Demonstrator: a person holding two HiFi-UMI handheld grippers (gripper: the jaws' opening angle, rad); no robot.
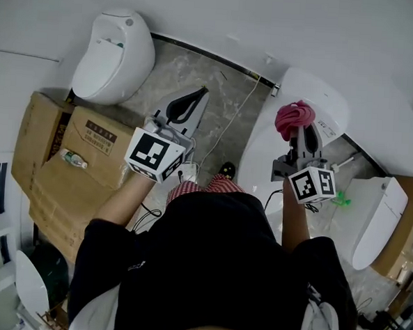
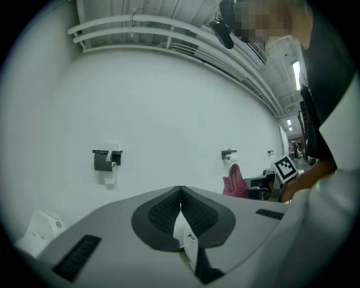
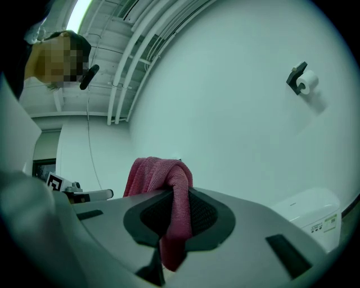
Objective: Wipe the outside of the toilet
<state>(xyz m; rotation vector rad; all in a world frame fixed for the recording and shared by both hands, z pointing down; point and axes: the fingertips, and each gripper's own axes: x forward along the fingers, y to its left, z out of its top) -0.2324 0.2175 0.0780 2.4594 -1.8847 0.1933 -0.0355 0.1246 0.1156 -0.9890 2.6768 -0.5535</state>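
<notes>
Two tongs raised; wiping looks not yet begun. Head view: your right tongs (image 1: 303,132) carry the pink cloth (image 1: 295,116) over the toilet (image 1: 329,98). Left gripper view: left tongs (image 2: 180,194) pinched together, empty. Right gripper view: cloth clamped firmly. Next, lower it onto the toilet's shell.

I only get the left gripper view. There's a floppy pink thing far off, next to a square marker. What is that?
Observer: A pink knitted cloth, clamped in the right gripper.
Operator: Where's the toilet we have to wipe?
Observer: In the head view, a white ceramic toilet sits right under that cloth. I can't tell whether they touch.
Operator: What's below my gripper?
Observer: The left gripper hangs over grey stone floor, with brown cardboard boxes to its left.
</notes>
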